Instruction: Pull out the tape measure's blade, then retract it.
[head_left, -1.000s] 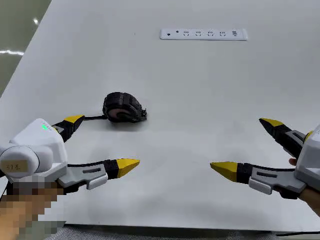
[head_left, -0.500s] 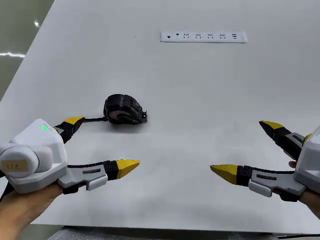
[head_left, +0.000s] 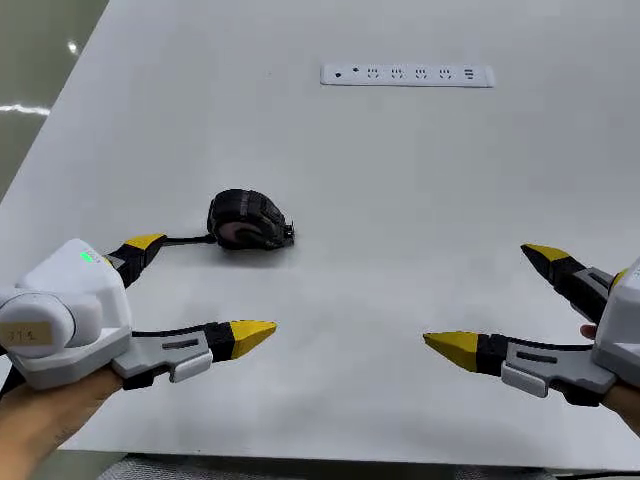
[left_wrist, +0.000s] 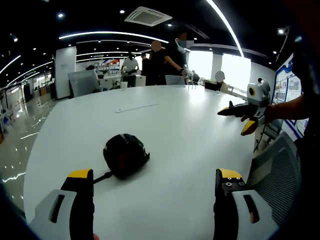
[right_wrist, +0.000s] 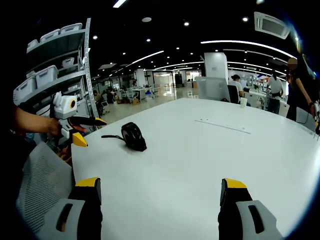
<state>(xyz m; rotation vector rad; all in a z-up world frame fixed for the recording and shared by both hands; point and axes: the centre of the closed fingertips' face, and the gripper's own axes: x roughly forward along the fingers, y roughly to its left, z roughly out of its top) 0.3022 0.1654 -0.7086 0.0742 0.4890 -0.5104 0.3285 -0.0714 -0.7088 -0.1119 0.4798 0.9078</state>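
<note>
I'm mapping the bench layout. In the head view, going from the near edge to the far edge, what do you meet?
left gripper and right gripper, about level → tape measure → power strip

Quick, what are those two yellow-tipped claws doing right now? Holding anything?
Left yellow-tipped gripper: open, holding nothing; the black round tape measure lies just ahead of it.
Right yellow-tipped gripper: open, holding nothing.

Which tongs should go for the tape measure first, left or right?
Left, probably. The left tongs hang open close beside the tape measure, which lies just ahead of them in the left gripper view. The right tongs, also open, sit well off across the table.
</note>
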